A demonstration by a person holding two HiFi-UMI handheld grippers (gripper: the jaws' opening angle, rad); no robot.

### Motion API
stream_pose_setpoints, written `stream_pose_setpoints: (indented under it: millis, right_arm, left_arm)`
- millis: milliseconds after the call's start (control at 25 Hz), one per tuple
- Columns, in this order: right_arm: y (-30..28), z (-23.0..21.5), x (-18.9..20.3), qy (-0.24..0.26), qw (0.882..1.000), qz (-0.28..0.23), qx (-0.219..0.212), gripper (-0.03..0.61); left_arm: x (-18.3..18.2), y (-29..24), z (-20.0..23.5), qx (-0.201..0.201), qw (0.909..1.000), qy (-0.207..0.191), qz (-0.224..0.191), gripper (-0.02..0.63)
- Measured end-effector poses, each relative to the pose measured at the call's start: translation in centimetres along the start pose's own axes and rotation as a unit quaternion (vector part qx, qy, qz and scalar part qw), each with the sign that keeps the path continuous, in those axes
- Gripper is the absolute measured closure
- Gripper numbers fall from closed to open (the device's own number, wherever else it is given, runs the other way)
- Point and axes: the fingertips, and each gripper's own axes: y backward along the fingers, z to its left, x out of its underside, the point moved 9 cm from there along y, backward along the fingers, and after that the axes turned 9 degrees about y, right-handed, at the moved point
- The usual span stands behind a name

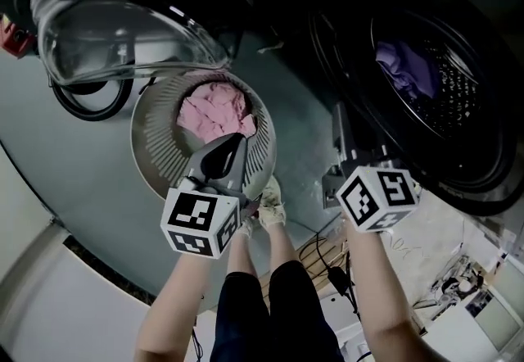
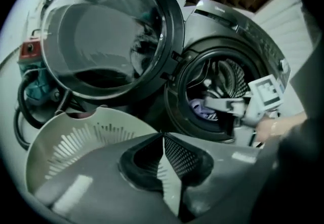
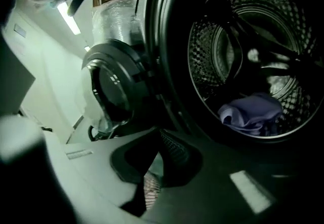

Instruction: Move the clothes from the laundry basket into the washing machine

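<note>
Grey floor (image 1: 78,176), open washing machine (image 2: 238,28): reaching for the next piece.
Pink clothes (image 1: 214,110) lie in the laundry basket (image 1: 151,151), with the left gripper (image 1: 236,142) just above them, jaws closed on nothing. I judge this the reach for a fresh piece, which calls for parting the jaws and dipping in. A purple garment (image 3: 250,111) lies in the drum (image 3: 238,20), the right gripper (image 3: 160,134) near its mouth, jaws together, empty. Only the head view shows the pink heap; only the gripper views show the jaw tips meeting.

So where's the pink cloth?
Head view: the pink cloth lies in the white laundry basket, just beyond the left gripper, left of the washing machine.
</note>
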Motion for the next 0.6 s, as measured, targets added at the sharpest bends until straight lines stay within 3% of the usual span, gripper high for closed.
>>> stream_pose_setpoints:
  millis: [160,280,440,520,600]
  right_arm:
    - [1.9,5.2,1.7,-0.007,0.992,-0.014,-0.128,0.549]
    - [2.1,8.2,4.3,-0.008,0.98,0.014,-0.2,0.549]
    - [1.9,10.4,6.9,-0.001,0.973,0.047,-0.226,0.549]
    - [1.7,10.9,7.9,0.014,0.974,0.061,-0.218,0.549]
    - [1.5,11.0,8.5,0.027,0.976,0.066,-0.207,0.549]
  left_arm:
    - [1.8,-0.5,3.0,-0.036,0.999,-0.017,0.019,0.601]
    - [3.7,-1.9,5.2,-0.061,0.9969,-0.016,0.047,0.6]
    - [5.4,-4.2,7.3,-0.081,0.9939,0.008,0.075,0.593]
    - [6.4,-5.8,8.1,-0.088,0.9917,0.027,0.09,0.533]
    - [7.5,-7.8,9.2,-0.099,0.9884,0.021,0.113,0.472]
